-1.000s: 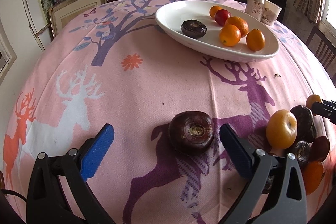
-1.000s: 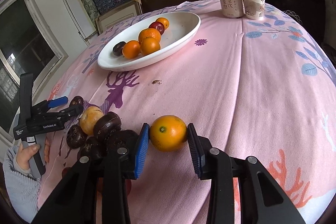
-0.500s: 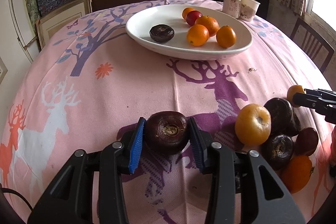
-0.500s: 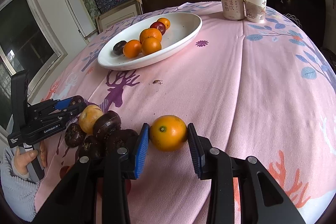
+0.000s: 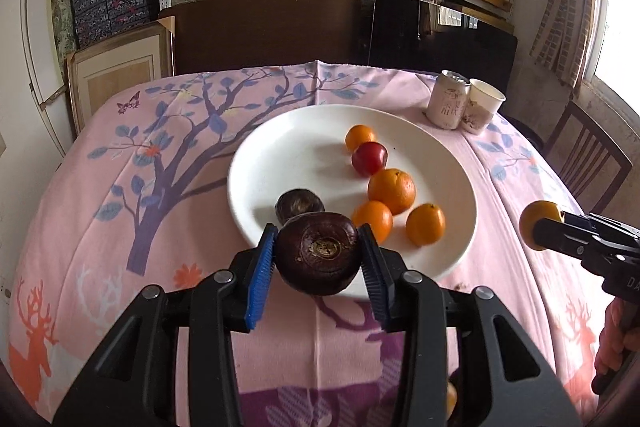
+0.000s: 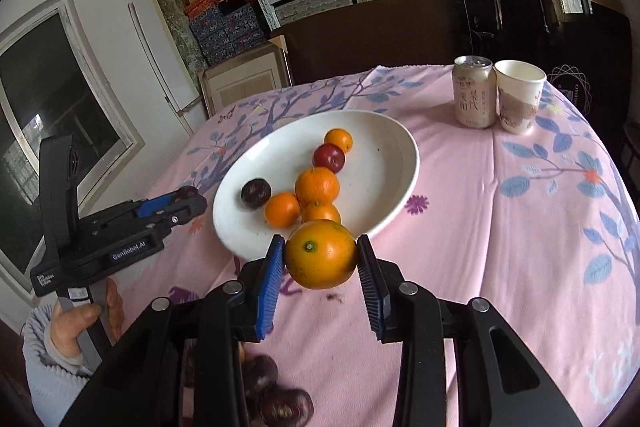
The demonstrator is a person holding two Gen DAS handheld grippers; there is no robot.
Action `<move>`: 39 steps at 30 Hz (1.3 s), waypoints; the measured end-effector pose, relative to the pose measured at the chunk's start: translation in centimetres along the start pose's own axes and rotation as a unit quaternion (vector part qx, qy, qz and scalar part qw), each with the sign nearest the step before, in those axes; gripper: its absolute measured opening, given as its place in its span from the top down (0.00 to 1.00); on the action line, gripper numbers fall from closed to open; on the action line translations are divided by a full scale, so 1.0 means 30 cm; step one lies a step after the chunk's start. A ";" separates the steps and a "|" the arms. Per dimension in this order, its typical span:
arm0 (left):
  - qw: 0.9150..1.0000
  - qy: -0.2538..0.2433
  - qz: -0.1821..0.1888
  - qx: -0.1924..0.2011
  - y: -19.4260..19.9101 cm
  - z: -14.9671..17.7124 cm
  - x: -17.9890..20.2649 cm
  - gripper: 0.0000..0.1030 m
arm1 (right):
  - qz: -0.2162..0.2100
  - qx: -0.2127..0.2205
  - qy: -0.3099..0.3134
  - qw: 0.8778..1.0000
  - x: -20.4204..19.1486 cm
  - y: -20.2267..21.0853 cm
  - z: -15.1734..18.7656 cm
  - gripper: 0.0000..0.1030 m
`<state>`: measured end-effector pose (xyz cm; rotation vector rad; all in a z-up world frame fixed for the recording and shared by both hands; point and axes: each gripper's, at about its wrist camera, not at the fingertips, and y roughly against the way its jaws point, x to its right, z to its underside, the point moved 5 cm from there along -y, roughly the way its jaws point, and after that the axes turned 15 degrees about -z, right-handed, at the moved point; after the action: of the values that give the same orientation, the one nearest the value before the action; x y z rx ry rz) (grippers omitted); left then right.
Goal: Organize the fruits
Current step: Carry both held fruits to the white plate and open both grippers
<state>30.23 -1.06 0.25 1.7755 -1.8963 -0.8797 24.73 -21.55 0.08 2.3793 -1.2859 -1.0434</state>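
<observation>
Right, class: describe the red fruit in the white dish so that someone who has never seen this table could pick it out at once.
Find the big white dish in the middle of the pink tablecloth. In it a curving row of fruit runs toward the can and paper cup; the red fruit is second from that far end. It is the only glossy red one, between two oranges.

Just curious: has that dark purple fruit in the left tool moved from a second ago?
Yes. The dark fruit left the tablecloth, lifted toward the white plate.
</observation>
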 end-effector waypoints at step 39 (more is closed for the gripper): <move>0.997 -0.063 0.050 -0.020 0.125 0.352 0.097 0.05 | 0.001 0.053 -0.108 0.993 0.156 0.135 0.212 0.06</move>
<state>20.09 -2.09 -5.24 1.6205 -2.0128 -1.0071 19.47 -26.91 -4.63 2.3927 -1.4490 -1.2921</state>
